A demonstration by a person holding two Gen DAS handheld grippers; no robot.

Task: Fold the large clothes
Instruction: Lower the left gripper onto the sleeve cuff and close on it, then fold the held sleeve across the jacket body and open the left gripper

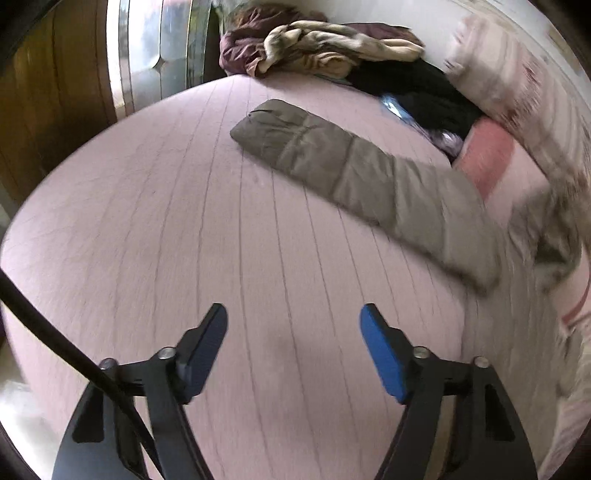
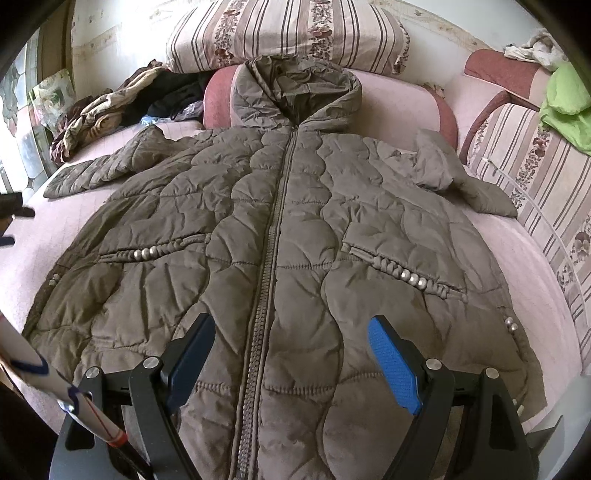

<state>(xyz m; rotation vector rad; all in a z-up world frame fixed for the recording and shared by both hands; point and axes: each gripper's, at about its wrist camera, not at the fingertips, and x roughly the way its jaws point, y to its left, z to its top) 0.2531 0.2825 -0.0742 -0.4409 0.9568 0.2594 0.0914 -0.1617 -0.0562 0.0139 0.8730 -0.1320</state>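
Note:
A large olive-brown quilted hooded coat lies flat, front up and zipped, on a pink bed cover. Its hood rests toward the pillows. One sleeve stretches out to the left; the other is bent at the right. My right gripper is open and empty, hovering over the coat's lower hem near the zipper. In the left wrist view the outstretched sleeve lies across the pink cover. My left gripper is open and empty over bare cover, short of the sleeve.
A heap of brown, beige and black clothes lies at the far corner of the bed. Striped floral cushions and a pink bolster line the back. A green cloth hangs on a sofa arm at right. A window is at left.

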